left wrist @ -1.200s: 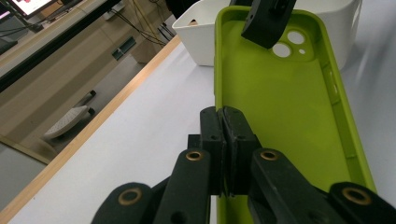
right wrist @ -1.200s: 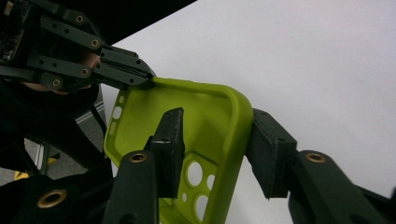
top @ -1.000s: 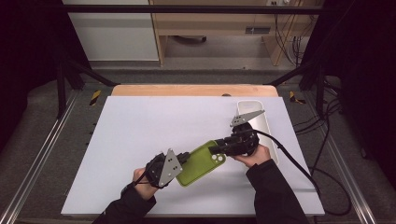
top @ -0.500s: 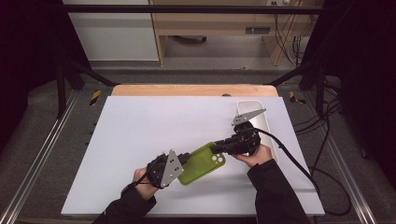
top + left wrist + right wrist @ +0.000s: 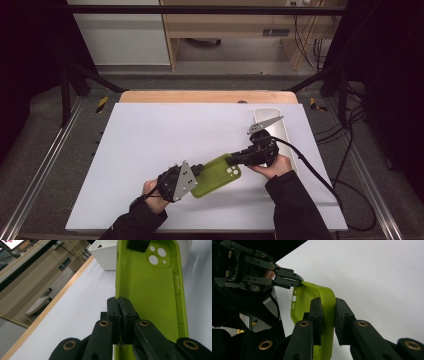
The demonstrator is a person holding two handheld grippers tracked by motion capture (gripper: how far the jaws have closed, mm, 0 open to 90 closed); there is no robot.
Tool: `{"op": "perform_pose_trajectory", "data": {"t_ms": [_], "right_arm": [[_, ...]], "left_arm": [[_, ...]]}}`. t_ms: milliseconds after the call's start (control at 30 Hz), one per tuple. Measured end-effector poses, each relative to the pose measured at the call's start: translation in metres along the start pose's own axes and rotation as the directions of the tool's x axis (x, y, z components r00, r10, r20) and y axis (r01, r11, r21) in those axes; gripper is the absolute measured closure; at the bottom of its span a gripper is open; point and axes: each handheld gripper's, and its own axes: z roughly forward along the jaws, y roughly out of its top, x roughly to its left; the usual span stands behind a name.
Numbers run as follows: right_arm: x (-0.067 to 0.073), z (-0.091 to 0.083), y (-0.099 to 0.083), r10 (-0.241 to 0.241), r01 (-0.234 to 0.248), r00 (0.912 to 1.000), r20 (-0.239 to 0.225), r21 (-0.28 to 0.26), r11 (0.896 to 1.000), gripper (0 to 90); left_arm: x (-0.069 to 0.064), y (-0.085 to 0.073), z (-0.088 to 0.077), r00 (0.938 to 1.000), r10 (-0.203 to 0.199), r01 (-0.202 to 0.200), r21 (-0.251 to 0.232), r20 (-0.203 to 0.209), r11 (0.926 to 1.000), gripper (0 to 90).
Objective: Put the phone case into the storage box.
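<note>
A lime-green phone case (image 5: 217, 176) hangs just above the white table (image 5: 150, 135), held at both ends. My left gripper (image 5: 197, 172) is shut on the rim of its bottom end; in the left gripper view the jaws (image 5: 120, 305) pinch the case's wall (image 5: 150, 290), hollow side up. My right gripper (image 5: 231, 160) grips the camera-hole end. Its jaws have just been closing, and in the right gripper view they (image 5: 327, 305) press on the case's curved edge (image 5: 312, 293). The left gripper (image 5: 297, 281) shows beyond, on the far end.
A white rectangular tray (image 5: 272, 117) stands at the table's right side, just behind my right hand; it is also in the left gripper view (image 5: 105, 255). A wooden strip (image 5: 200, 96) runs along the far edge. Cables trail off to the right.
The right gripper's jaws have closed onto the case's camera end. Both hands and the case have stayed where they were.
</note>
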Motion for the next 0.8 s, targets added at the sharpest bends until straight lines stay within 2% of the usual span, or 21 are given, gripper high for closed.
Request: {"op": "perform_pose_trajectory", "data": {"t_ms": [133,533,633,667,733,800], "right_arm": [[-0.0003,0.0001,0.0001,0.006,-0.006,1.0,0.003,0.008,1.0,78.6],[0.0018,-0.0011,-0.0005,-0.022,0.022,0.9994,0.028,0.002,1.0,79.2],[0.002,-0.0015,-0.0004,-0.026,0.026,0.9992,0.032,-0.002,1.0,79.3],[0.0021,-0.0016,-0.0003,-0.028,0.029,0.999,0.034,-0.003,1.0,79.2],[0.0021,-0.002,-0.0004,-0.031,0.031,0.9989,0.036,-0.001,1.0,79.3],[0.0018,-0.0024,-0.0003,-0.033,0.033,0.9985,0.044,-0.001,0.999,79.3]], "left_arm": [[-0.0003,-0.0001,0.0008,1.0,-0.001,0.001,0.005,0.01,1.0,87.6],[-0.0005,-0.0007,0.0027,0.999,-0.029,0.029,0.001,0.034,0.9996,85.8],[0.0016,-0.0011,0.0024,0.9974,-0.055,0.056,-0.006,0.046,0.9984,84.3],[0.0022,-0.0013,0.0022,0.9972,-0.06,0.061,-0.01,0.045,0.9981,81.1],[0.0054,-0.0021,0.0013,0.9935,-0.096,0.097,-0.022,0.062,0.995,77.4],[0.0082,-0.0027,-0.0002,0.9897,-0.131,0.133,-0.041,0.059,0.9902,70.1]]}}
